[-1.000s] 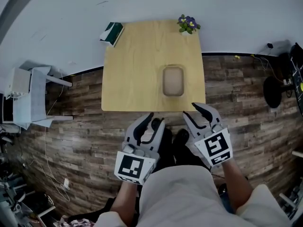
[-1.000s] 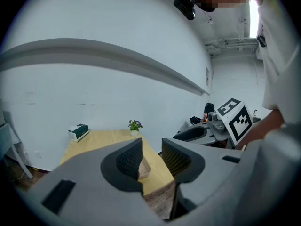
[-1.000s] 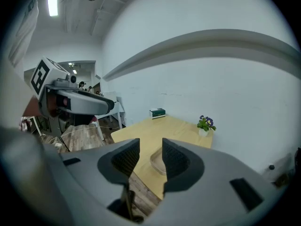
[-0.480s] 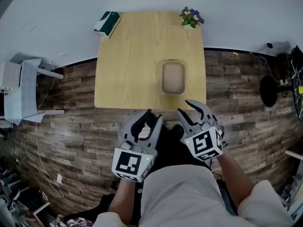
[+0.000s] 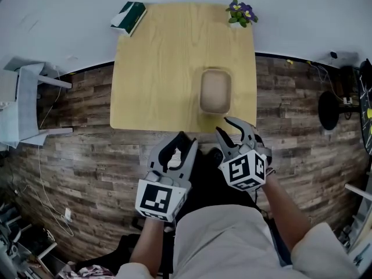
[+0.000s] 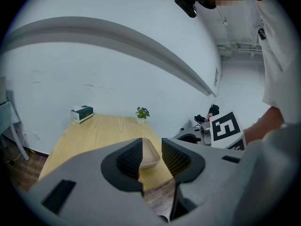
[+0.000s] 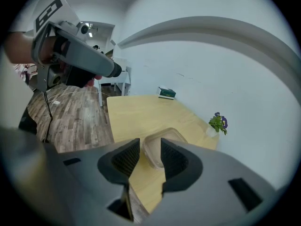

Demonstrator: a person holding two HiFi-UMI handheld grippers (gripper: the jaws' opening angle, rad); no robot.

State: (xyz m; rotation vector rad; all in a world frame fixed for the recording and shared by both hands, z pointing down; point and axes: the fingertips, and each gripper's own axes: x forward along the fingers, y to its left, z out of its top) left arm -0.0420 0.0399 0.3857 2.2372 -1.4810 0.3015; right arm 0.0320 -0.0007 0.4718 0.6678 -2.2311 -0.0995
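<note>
A beige oblong bowl (image 5: 215, 90) sits on the light wooden table (image 5: 163, 68), near the front right edge. My left gripper (image 5: 185, 142) hangs open over the floor just short of the table's front edge, with nothing between its jaws. My right gripper (image 5: 228, 129) is open and empty too; its tips reach the table edge just in front of the bowl. Through the left gripper (image 6: 151, 150) the bowl (image 6: 150, 157) shows beyond the jaws. It also lies beyond the jaws of the right gripper (image 7: 149, 155), where the bowl (image 7: 160, 144) looks empty.
A green box (image 5: 129, 17) lies at the table's far left corner and a small potted flower (image 5: 242, 13) at the far right corner. A white wall runs behind the table. White furniture (image 5: 23, 106) stands left, a black stand (image 5: 333, 108) right, on the plank floor (image 5: 87, 156).
Both grippers have come closer to the table's front edge. The right gripper has swung left toward the bowl. Both stay open.
</note>
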